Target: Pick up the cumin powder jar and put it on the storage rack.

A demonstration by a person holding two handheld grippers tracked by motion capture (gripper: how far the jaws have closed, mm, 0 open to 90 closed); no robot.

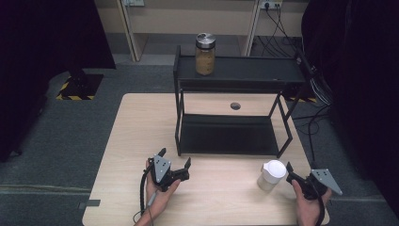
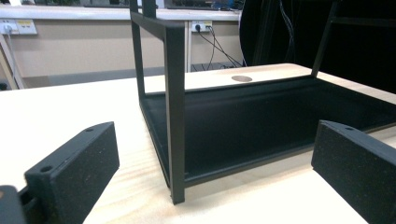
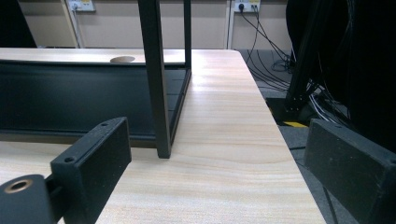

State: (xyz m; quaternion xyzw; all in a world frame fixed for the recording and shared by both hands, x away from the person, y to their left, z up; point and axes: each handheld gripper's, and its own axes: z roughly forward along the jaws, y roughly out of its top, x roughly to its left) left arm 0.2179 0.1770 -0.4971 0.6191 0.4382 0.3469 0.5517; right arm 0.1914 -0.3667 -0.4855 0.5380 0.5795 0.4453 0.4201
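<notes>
A black two-tier rack (image 1: 244, 70) stands on the far half of the wooden table (image 1: 136, 136). A glass jar (image 1: 205, 54) with a metal lid and tan contents sits on its top shelf, at the left. A white lidded container (image 1: 272, 175) stands near the front right. My left gripper (image 1: 175, 156) is open and empty, just in front of the rack's front-left post (image 2: 175, 107). My right gripper (image 1: 300, 167) is open and empty, just right of the white container, and faces the rack's front-right post (image 3: 156, 84). The left gripper (image 2: 212, 158) and right gripper (image 3: 219, 168) have wide-set jaws.
The rack's lower shelf (image 1: 228, 134) is bare. A round grommet hole (image 1: 235, 106) lies in the table behind it. Cables (image 1: 315, 94) hang past the table's right edge. Desks and wall sockets (image 1: 270, 4) stand at the back, with dark curtains on both sides.
</notes>
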